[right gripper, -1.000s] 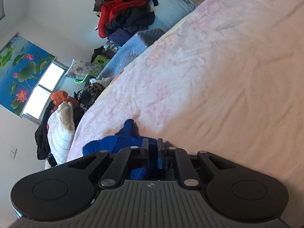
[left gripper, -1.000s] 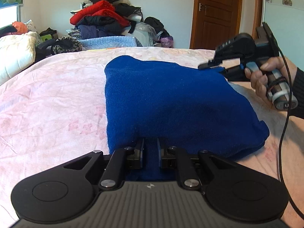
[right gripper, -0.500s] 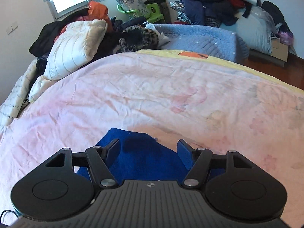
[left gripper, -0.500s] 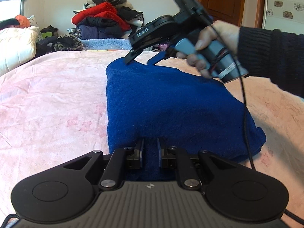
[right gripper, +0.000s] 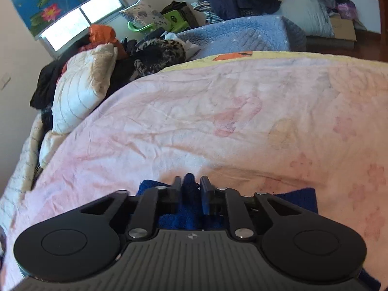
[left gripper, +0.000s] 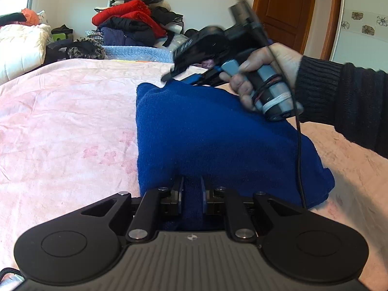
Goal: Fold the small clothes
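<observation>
A dark blue knitted garment [left gripper: 218, 131] lies folded on the pink bedspread [left gripper: 65, 121]. My left gripper [left gripper: 191, 189] is shut on its near edge. My right gripper [left gripper: 169, 78], held in a hand with a black sleeve, sits at the garment's far edge near its left corner. In the right wrist view that gripper [right gripper: 191, 184] is shut on a pinch of the blue fabric [right gripper: 189, 186], with pink bedspread [right gripper: 218, 126] beyond it.
A heap of red, black and navy clothes [left gripper: 131, 24] and a light blue blanket [left gripper: 135, 52] lie past the bed's far edge. A white quilt [left gripper: 19, 48] is at the far left. A brown door [left gripper: 283, 7] stands at the back right.
My right gripper let go at the garment's far right, moved left along the far edge while open, and has now shut on the fabric near the far left corner. My left gripper kept its hold.
</observation>
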